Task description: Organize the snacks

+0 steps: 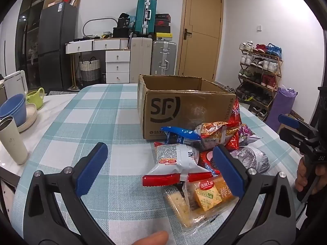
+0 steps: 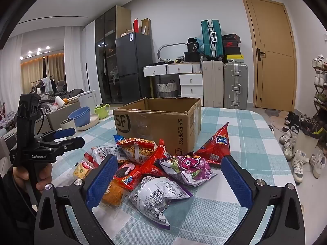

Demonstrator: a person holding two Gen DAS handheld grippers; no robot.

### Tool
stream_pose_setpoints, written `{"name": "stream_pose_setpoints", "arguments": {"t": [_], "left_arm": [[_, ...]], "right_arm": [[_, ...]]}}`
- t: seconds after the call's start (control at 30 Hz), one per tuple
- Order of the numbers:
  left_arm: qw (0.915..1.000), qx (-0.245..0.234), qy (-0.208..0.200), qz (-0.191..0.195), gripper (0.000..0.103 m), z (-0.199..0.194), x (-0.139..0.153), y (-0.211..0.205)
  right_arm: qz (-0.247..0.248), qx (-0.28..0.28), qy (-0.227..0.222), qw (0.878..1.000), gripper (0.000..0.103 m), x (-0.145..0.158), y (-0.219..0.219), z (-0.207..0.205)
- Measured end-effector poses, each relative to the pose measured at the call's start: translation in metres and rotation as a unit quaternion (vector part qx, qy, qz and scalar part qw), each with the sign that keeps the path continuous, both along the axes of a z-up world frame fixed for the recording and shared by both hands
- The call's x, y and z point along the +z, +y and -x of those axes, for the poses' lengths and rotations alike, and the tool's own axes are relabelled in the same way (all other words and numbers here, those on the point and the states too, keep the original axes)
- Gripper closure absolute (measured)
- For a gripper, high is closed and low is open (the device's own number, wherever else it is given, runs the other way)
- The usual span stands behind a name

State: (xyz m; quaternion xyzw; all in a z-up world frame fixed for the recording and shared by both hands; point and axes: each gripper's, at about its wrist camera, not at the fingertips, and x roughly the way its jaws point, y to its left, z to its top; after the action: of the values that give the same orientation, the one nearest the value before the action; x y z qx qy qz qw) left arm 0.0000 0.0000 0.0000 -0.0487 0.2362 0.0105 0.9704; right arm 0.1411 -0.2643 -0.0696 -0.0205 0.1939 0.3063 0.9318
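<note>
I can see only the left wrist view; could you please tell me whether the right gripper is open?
Observer: Yes, the right gripper is open, jaws wide apart, holding nothing.
Operator: Thank you. Which snack lies nearest to it?
Observer: A white-and-grey packet, lying flat on the cloth between its fingers in that view.
Operator: And the red thing poking up by the box corner?
Observer: A red triangular packet, tip up, beside the cardboard box; I cannot tell whether they touch.
</note>
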Motion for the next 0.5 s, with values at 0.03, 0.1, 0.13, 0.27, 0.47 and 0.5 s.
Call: {"name": "stream_pose_setpoints", "arguments": {"t": [0.03,0.1,0.13,0.27,0.47,0.5], "left_arm": [[1.0,0.0,-0.004,0.004,0.001,0.0001,-0.0001,0.0001],[0.9999,0.001,-0.009,0.007,0.001,0.0007,0.0,0.0005],[0.9999,0.001,-0.008,0.006,0.001,0.0011,0.0001,0.0007],[1.0,0.001,-0.004,0.004,0.0,0.0003,0.0,0.0003],[1.0,0.001,-0.003,0.004,0.0,0.0002,-0.0001,0.0002],[1.0,0.001,-0.003,0.004,0.001,0.0001,-0.0001,0.0003]], "right_arm": [[0.0,0.001,0.002,1.0,0.0,0.0,0.0,-0.0002],[0.0,0.0,0.0,1.0,0.0,0.0,-0.0001,0.0],[0.0,0.0,0.0,1.0,0.0,0.0,-0.0001,0.0],[0.001,0.001,0.0,1.0,0.0,0.0001,-0.0001,0.0],[0.001,0.0,0.0,1.0,0.0,0.0001,-0.0004,-0.0006],[0.001,0.001,0.0,1.0,0.0,0.0002,-0.0004,-0.0006]]}}
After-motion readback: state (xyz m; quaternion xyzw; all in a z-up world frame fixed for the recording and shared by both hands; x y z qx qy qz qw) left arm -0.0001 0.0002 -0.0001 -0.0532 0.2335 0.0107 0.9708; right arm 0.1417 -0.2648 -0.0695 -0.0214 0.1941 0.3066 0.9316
